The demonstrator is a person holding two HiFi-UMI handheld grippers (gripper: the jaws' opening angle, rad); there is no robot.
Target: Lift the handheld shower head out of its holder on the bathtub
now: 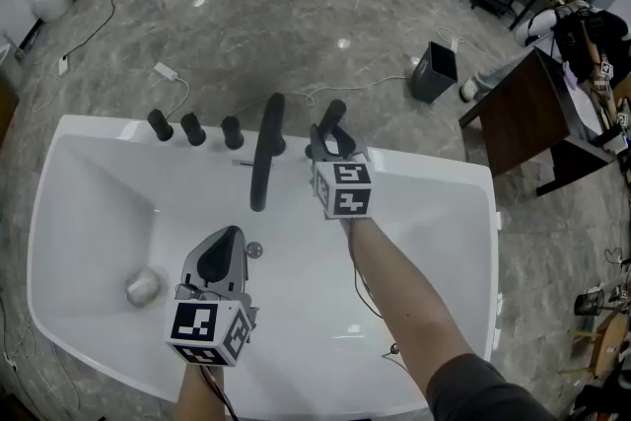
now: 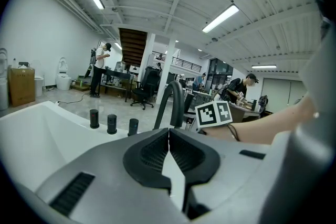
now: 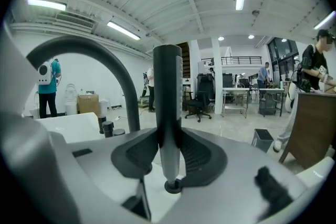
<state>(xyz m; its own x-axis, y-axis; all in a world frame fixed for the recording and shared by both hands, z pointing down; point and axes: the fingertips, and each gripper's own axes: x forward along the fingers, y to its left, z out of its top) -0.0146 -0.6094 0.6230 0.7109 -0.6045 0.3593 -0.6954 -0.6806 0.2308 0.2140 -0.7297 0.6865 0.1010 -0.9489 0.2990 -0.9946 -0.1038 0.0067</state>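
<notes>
Work is being done at the far rim of the bathtub (image 1: pixel 434 168), where the shower head (image 3: pixel 168 86) is being held upright by the right gripper (image 3: pixel 169 138). Its jaws are being pressed on both sides of the dark, stick-like handle, low down. This is likely so that the handle is being kept straight and can be pulled up without tipping. A small dark ring is being shown at the bottom end of the handle; whether that end is out of the holder yet cannot be told. The grip is being made just beside the curved black spout (image 1: pixel 264 158), so care is being called for there, as a bump looks easy. The left gripper (image 1: pixel 225 246) is being held closed and empty over the white inside of the tub. It is well apart from the shower head, probably to be kept out of the way. Three black knobs (image 1: pixel 193 129) are being left alone on the rim.
</notes>
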